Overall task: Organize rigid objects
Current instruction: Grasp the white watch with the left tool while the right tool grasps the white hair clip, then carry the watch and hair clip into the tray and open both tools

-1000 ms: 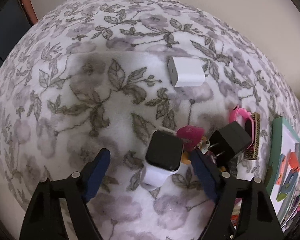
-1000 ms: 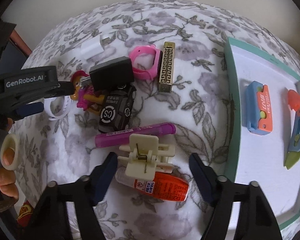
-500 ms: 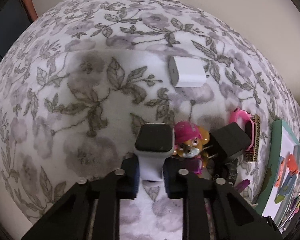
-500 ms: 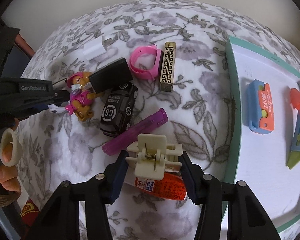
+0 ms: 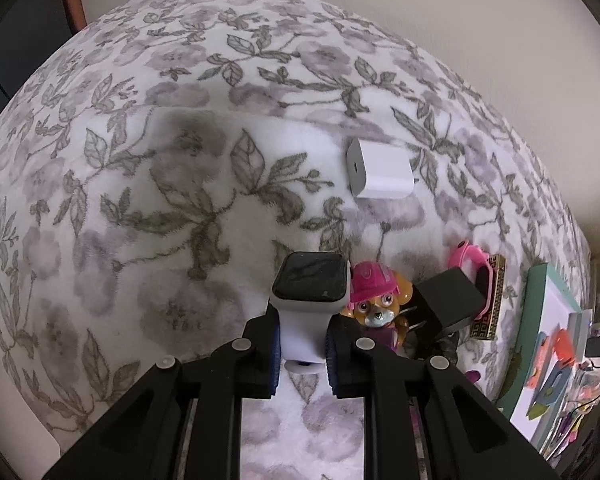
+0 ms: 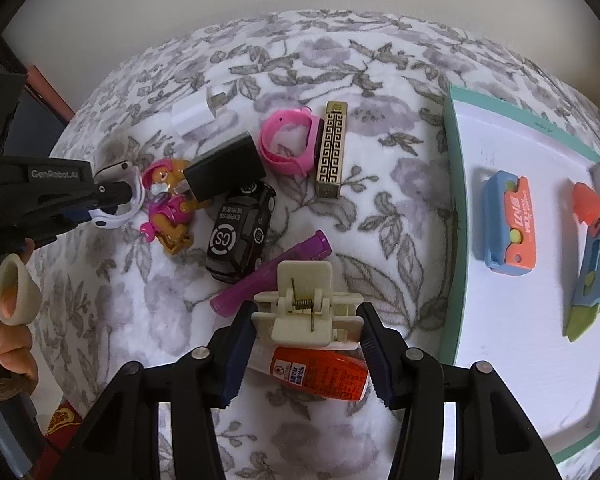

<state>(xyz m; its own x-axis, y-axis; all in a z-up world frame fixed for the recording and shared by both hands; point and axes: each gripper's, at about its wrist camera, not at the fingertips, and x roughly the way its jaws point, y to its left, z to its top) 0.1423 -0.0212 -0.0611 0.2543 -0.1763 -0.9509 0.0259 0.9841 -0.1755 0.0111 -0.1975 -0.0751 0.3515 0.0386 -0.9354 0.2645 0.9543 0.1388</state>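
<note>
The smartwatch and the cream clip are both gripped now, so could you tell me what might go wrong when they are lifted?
The left gripper holds the smartwatch by its strap only, so the heavy face may swing. The cream clip rests on the red tube, which could get dragged.

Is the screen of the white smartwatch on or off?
Off. The smartwatch screen is plain black, with only faint reflections, while the left gripper holds its white band.
</note>
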